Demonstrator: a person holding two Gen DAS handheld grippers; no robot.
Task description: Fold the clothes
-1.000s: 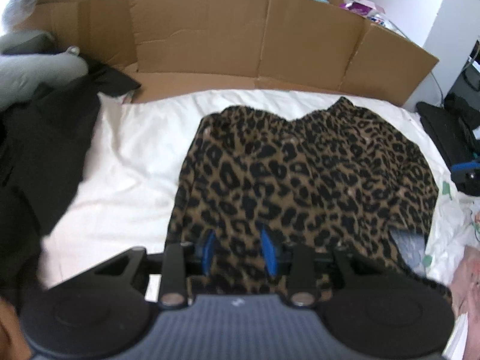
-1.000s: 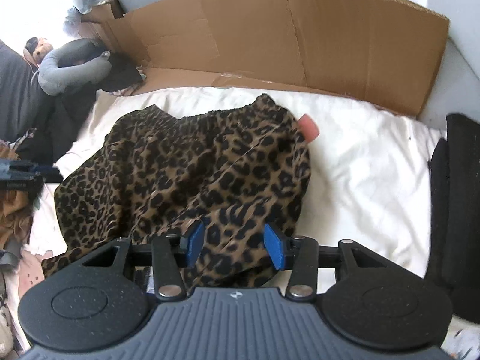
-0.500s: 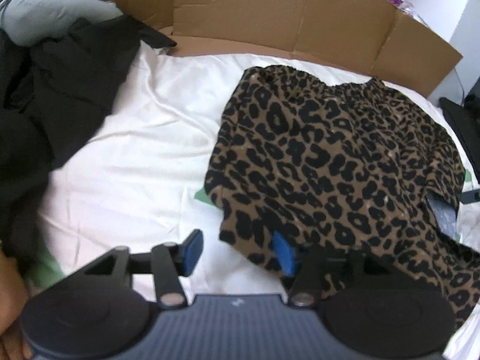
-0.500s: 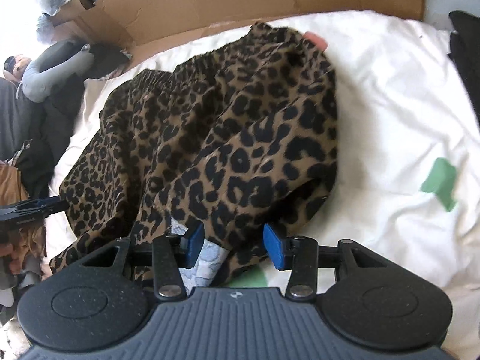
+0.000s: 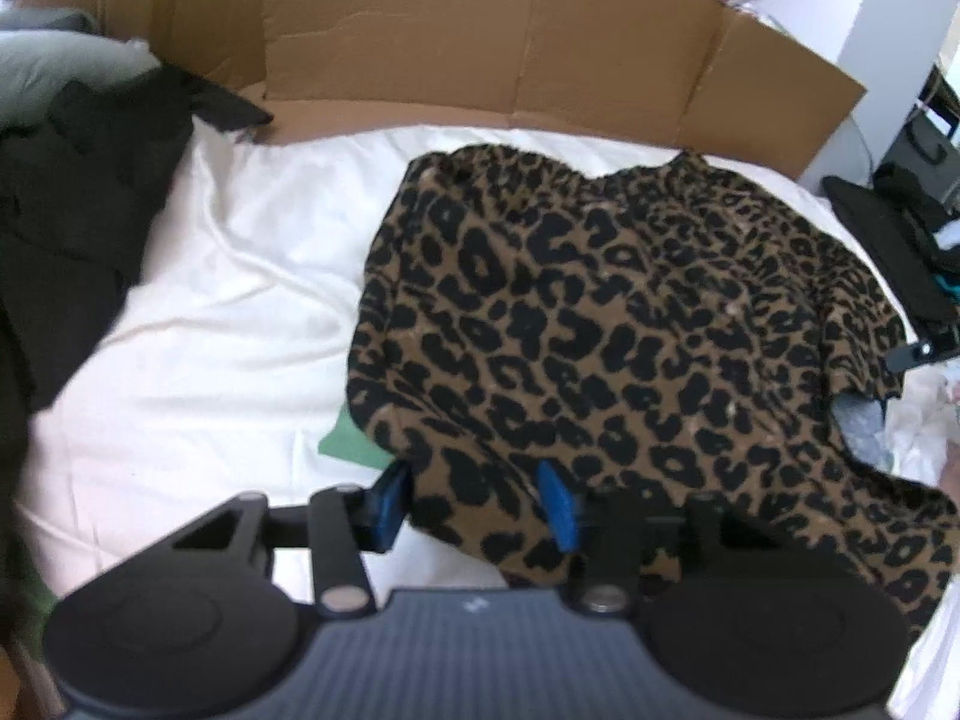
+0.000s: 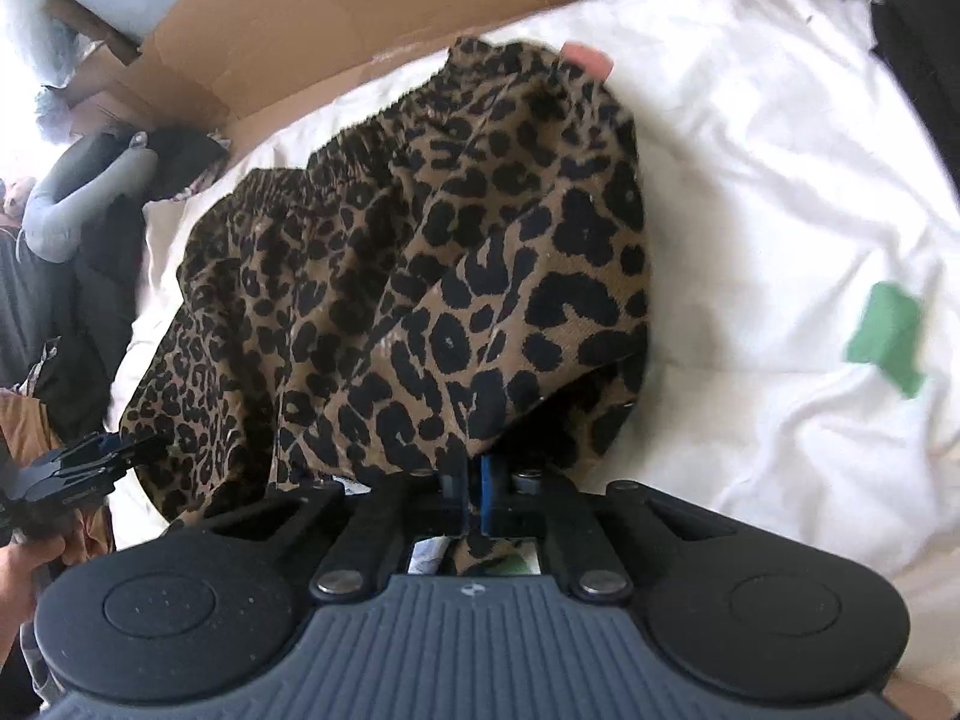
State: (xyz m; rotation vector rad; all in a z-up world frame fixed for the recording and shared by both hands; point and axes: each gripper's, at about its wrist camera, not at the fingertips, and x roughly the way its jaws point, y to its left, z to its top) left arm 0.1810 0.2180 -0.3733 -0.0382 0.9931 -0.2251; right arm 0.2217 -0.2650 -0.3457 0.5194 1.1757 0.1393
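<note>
In front of the cardboard wall (image 5: 480,42), the left view shows the leopard garment (image 5: 600,324) spread unfolded; the left gripper (image 5: 474,504) is closing around its near hem. The right view shows the right gripper (image 6: 474,483) clamped, seemingly on 1 corner. No fold is done yet.

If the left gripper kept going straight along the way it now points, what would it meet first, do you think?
Most likely the leopard-print garment: its near hem already lies between the closing jaws of the left gripper, with the white sheet just beneath. Depth is hard to judge.
</note>
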